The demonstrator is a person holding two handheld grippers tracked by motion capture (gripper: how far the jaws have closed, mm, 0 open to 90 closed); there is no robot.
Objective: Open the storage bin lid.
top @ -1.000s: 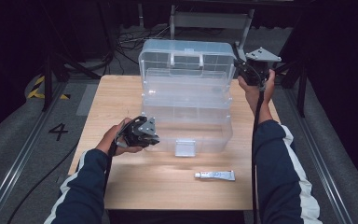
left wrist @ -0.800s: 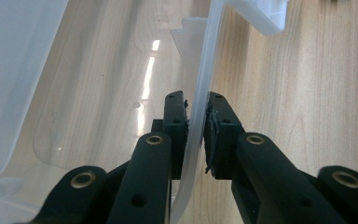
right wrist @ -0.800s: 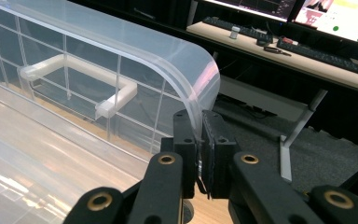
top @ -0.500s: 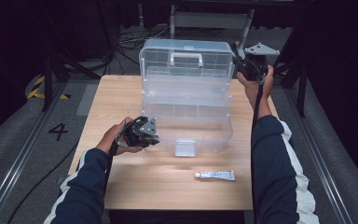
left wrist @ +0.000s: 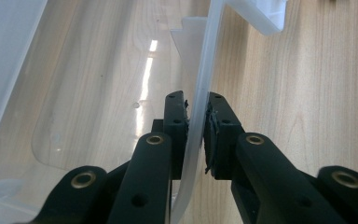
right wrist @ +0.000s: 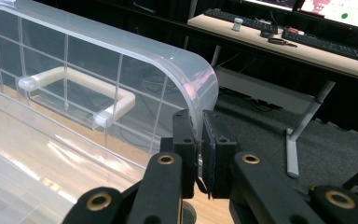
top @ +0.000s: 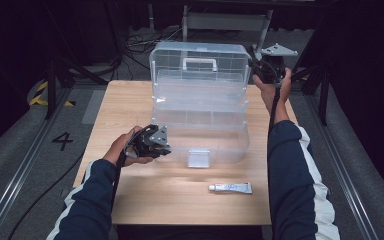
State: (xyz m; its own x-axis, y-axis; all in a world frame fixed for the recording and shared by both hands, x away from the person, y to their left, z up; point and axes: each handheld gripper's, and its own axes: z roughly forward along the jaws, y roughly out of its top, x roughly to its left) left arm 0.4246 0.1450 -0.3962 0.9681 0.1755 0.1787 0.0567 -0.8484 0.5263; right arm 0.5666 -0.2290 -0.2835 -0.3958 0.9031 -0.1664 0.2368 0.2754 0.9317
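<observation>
Clear storage box mid-table, lid raised. Left gripper clamps box front wall; right gripper pinches lid's right corner. Risk: thin slick plastic slips from pads, lid probably drops. Tube just in front of box.

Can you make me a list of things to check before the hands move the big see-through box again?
1. Left gripper pinching the front wall of the clear box: ok, its jaws press on the thin plastic from both sides.
2. Right gripper pinching the lid at its rounded corner: ok, the jaws are closed on the edge.
3. Lid raised: ok, it stands up behind the box with its white handle showing.
4. Small tube out of the way: ok, it lies on the table in front of the box, apart from it.
5. Anything inside the box: cannot tell, the plastic is hard to see through.
</observation>
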